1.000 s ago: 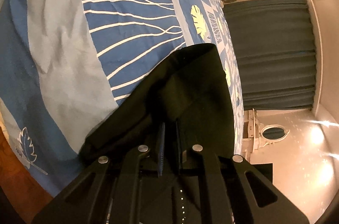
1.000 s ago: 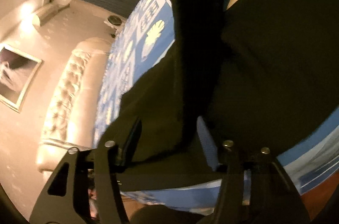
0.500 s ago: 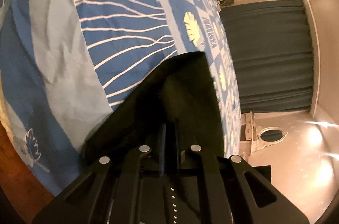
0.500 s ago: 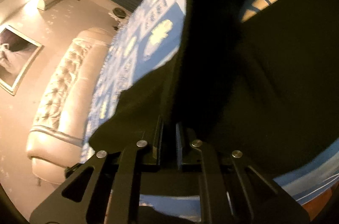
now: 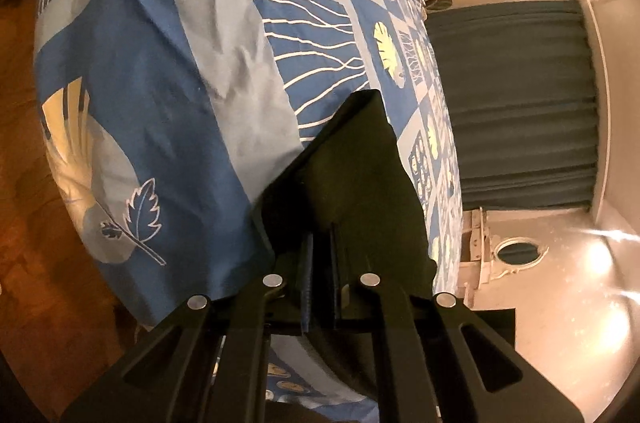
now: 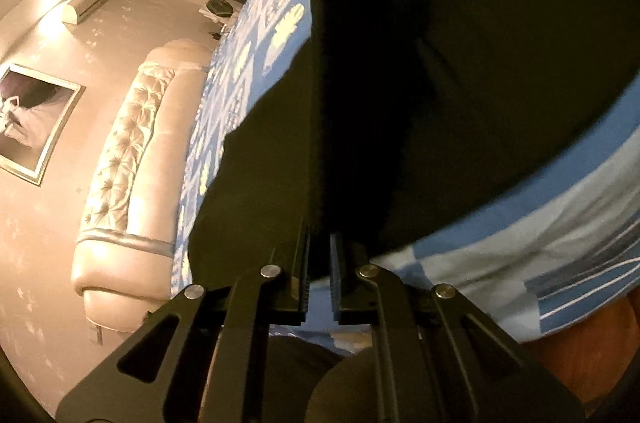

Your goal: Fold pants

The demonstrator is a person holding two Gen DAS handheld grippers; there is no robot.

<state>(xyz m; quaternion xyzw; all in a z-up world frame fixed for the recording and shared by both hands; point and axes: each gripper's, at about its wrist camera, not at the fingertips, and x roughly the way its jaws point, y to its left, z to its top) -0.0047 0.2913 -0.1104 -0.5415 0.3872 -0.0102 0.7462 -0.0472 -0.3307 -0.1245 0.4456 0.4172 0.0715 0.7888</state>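
The black pants (image 5: 352, 183) lie on a bed with a blue patterned cover (image 5: 160, 95). In the left wrist view my left gripper (image 5: 320, 243) is shut on an edge of the pants near the bed's edge, and the cloth runs away from the fingers in a raised fold. In the right wrist view my right gripper (image 6: 320, 243) is shut on another edge of the pants (image 6: 500, 83), with a dark fold of cloth rising straight up from the jaws. Most of that view is filled by the black fabric.
A tufted cream headboard (image 6: 120, 151) stands at the bed's head, under a framed picture (image 6: 32, 127). Dark blue curtains (image 5: 516, 103) cover the far wall, beside a white dresser with an oval mirror (image 5: 516, 253). Wooden floor (image 5: 40, 263) lies below the bed's edge.
My right gripper went from open around the cloth to shut on it. Both grippers have pulled back toward the bed's edge, drawing the pants with them; more cover and floor show at left.
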